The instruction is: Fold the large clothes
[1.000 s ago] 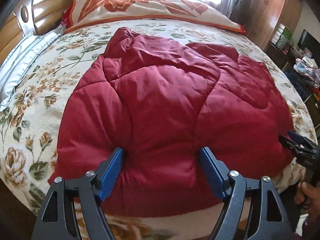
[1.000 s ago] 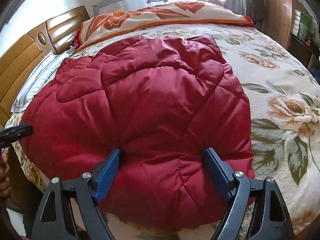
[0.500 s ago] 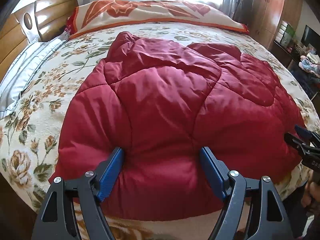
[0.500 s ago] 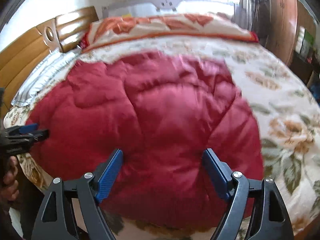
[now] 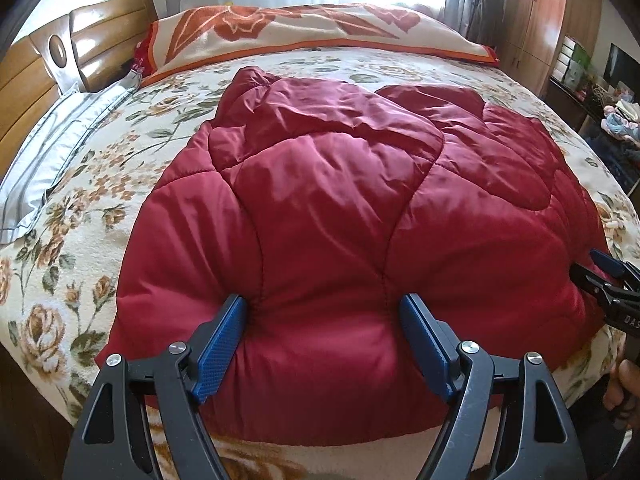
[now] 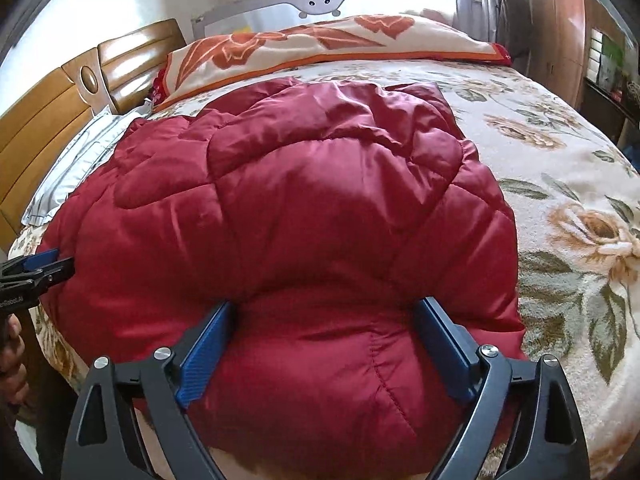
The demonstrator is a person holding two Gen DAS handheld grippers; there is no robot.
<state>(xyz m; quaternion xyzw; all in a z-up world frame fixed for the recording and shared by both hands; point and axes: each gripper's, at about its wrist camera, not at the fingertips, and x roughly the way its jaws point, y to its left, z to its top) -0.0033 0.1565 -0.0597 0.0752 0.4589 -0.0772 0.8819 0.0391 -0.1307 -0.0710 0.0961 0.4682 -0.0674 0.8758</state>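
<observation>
Nothing shifted: red quilted coat [image 5: 328, 216] bulges between spread fingers [image 5: 218, 350].

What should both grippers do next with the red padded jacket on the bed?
Probably close both on the near hem. The left gripper and right gripper each straddle the red jacket with jaws wide open, nothing clamped yet, so it cannot be lifted to fold.

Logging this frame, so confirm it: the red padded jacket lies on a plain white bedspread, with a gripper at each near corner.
One thing is wrong: the bedspread is not plain white but cream with a rose and leaf print, clear in the right wrist view. The rest holds: the red jacket lies on it, left gripper and right gripper at its near edge.
</observation>
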